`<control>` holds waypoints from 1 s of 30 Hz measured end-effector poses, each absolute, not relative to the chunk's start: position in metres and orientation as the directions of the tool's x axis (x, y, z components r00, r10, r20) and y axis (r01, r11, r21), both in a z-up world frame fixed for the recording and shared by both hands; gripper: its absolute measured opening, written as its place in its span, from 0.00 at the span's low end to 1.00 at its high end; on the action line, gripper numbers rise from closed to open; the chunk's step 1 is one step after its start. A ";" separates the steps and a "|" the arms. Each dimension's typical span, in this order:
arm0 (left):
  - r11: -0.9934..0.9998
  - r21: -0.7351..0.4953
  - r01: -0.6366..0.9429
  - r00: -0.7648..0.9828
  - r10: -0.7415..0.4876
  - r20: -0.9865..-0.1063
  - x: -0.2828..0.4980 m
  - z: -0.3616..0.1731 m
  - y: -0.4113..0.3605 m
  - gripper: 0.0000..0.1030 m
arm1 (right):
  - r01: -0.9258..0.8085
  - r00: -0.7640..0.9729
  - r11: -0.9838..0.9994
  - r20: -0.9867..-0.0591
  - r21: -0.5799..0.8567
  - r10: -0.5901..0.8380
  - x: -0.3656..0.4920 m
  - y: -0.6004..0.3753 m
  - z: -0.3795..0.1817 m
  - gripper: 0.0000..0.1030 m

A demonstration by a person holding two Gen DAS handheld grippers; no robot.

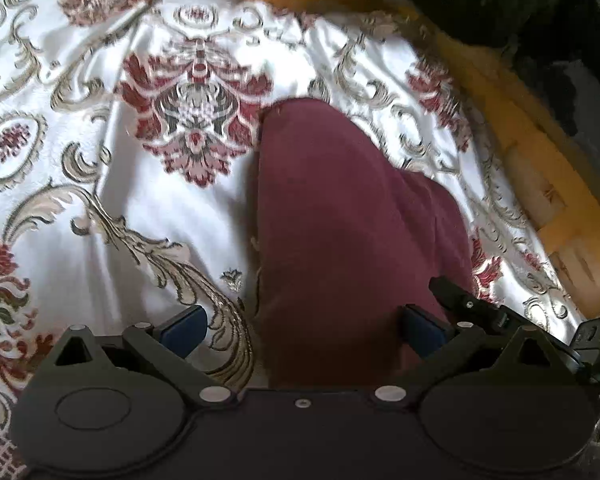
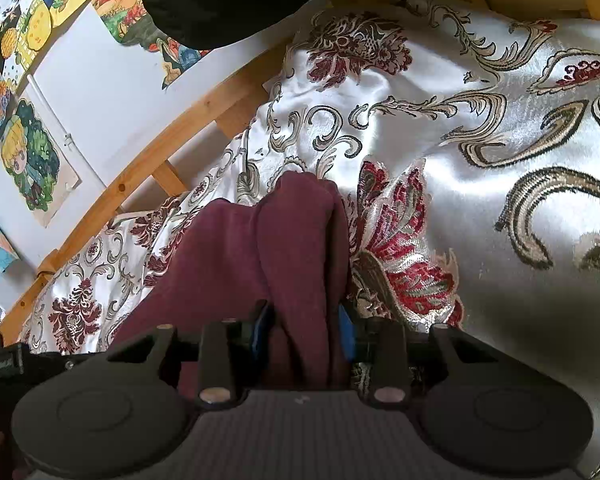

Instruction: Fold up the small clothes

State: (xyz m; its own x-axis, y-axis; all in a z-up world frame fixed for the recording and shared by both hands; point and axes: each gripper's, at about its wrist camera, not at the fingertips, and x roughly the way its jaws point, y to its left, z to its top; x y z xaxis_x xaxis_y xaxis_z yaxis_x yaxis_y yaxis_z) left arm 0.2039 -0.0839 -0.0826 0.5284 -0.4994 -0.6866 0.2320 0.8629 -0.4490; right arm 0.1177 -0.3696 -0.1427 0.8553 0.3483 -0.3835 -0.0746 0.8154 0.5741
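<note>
Blue-padded fingers of right gripper pinched on a bunched fold of maroon garment; left gripper spread wide, astride the same garment, not gripping. Garment draped over white floral bedspread, near its edge by wooden bed frame. Cartoon drawings pinned beyond.

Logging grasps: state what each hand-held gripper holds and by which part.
Right hand-held gripper is shut on a bunched fold of the maroon garment. Left hand-held gripper is open, straddling it, gripping nothing.
</note>
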 end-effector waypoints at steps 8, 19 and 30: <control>0.860 -0.453 0.235 0.491 -0.507 -0.708 0.210 -0.081 -0.090 0.93 | -0.075 0.856 0.813 -0.381 0.578 0.350 0.118 -0.369 -0.144 0.39; 0.822 -0.527 0.218 0.441 -0.565 -0.698 0.217 -0.084 -0.091 0.77 | -0.074 0.857 0.807 -0.376 0.585 0.351 0.117 -0.370 -0.145 0.40; 0.843 -0.484 0.235 0.457 -0.535 -0.710 0.214 -0.080 -0.097 0.71 | -0.075 0.858 0.804 -0.373 0.590 0.354 0.117 -0.371 -0.145 0.40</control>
State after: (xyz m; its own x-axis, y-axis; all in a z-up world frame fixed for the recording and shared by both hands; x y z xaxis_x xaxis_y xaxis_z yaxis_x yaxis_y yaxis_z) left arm 0.2141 -0.0969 -0.0798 0.4570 -0.5353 -0.7104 0.2346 0.8429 -0.4843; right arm 0.1170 -0.3713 -0.1451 0.8578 0.3540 -0.3726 -0.0755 0.8039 0.5899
